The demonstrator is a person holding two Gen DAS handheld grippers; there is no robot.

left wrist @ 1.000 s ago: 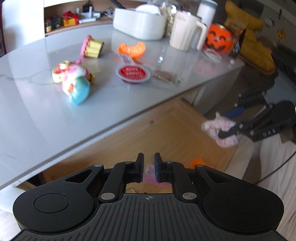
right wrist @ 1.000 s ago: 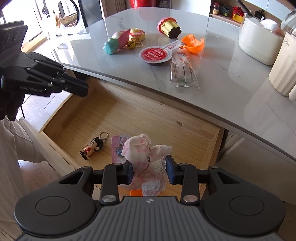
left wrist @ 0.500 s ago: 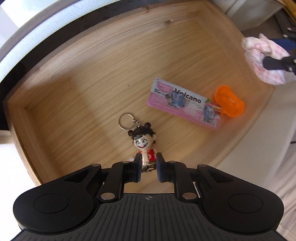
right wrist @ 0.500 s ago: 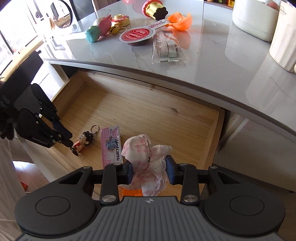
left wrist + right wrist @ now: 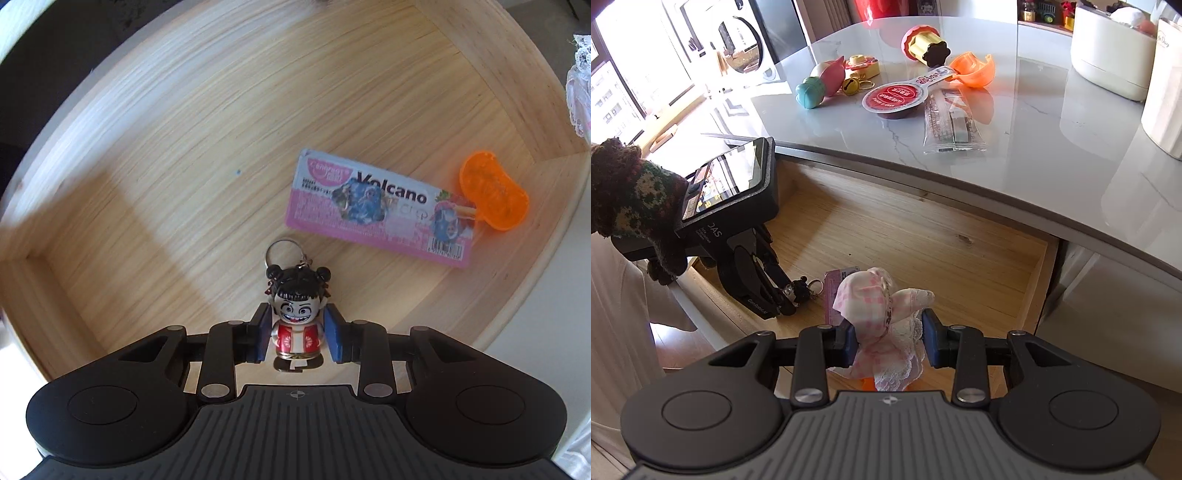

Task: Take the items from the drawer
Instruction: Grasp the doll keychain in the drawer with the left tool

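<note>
1. The left gripper (image 5: pixel 298 338) points straight down into the open wooden drawer (image 5: pixel 155 155), so its two blue pads can come in on either side of the figure keychain (image 5: pixel 298 317) lying on the drawer floor near the front wall. The jaws are opening; the toy's red body sits between the pads with a thin gap each side, so it is straddled and not yet pinched. The spread looks only slightly wider than the toy, likely so little closing is needed.
2. The keychain's metal ring (image 5: pixel 279 251) lies flat beyond the head, clear of the pads and unlikely to snag.
3. Further right on the drawer floor lies a pink packet (image 5: pixel 376 206), with an orange cap (image 5: pixel 493 190) touching its far end; both wait to be taken.
4. The right gripper (image 5: pixel 889 345) hangs above the drawer's front edge, clamped on a pink checked cloth (image 5: pixel 877 310) whose lace edge droops below the pads. It appears to be holding off while the left one works.
5. On the countertop (image 5: pixel 1052 147) behind lie small toys and snack packs, probably where things from the drawer go.
</note>
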